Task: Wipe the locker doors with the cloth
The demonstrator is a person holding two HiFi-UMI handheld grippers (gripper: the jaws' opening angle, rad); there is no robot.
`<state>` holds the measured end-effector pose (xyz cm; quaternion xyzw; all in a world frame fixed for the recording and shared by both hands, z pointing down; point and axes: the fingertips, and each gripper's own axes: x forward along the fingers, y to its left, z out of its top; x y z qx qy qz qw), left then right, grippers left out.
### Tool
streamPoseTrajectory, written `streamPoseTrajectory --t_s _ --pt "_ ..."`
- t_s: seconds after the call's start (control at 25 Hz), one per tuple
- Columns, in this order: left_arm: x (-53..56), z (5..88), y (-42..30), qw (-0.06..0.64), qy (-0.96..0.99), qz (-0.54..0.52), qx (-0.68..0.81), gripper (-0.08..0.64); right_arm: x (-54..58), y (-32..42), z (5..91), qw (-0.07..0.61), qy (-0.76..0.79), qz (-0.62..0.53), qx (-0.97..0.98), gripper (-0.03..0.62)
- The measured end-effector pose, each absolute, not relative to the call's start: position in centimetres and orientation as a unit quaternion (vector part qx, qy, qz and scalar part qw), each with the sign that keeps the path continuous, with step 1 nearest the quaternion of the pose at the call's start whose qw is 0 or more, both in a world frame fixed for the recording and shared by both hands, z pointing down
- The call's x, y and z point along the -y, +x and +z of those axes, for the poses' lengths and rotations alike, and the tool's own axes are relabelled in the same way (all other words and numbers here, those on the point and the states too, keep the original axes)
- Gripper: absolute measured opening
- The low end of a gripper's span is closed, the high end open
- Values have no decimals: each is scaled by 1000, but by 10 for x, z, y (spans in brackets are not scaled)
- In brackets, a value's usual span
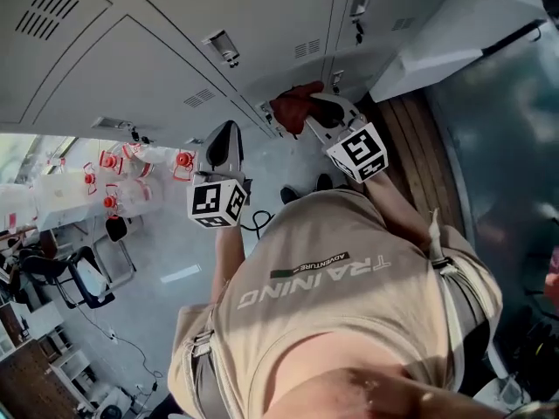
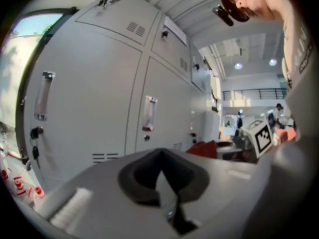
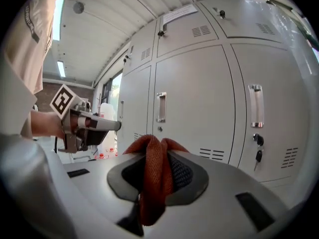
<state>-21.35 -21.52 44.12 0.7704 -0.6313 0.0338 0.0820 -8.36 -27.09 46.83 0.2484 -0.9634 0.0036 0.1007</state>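
The grey locker doors (image 1: 218,16) fill the top of the head view, with handles and key locks (image 3: 257,148). My right gripper (image 1: 313,110) is shut on a rust-red cloth (image 1: 294,103), held close to a lower locker door. In the right gripper view the cloth (image 3: 155,171) bulges up out of the closed jaws, facing a door with a handle (image 3: 160,107). My left gripper (image 1: 224,133) hangs to the left, a little back from the lockers. Its jaws are shut with nothing in them (image 2: 162,172). From it the cloth (image 2: 204,148) shows to the right.
Large water bottles with red caps (image 1: 118,168) stand on the floor at the left, near a black chair (image 1: 74,278). A black cable (image 1: 258,221) lies on the floor. Wooden boards (image 1: 419,138) run along the right. People (image 2: 278,111) stand far off in the hall.
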Motion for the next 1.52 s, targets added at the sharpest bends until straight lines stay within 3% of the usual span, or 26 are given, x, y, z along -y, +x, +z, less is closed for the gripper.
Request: streamPoseTrajectory --t_s 0.16,0.36,1.52 --pt "211 425 -230 46 739 5 672 5 271 -89 436 55 261 9 964 63" --pt "207 423 -232 50 745 5 665 5 267 -90 418 35 264 15 964 63" --pt "208 461 -219 98 779 18 619 5 255 -82 462 81 287 34 954 63"
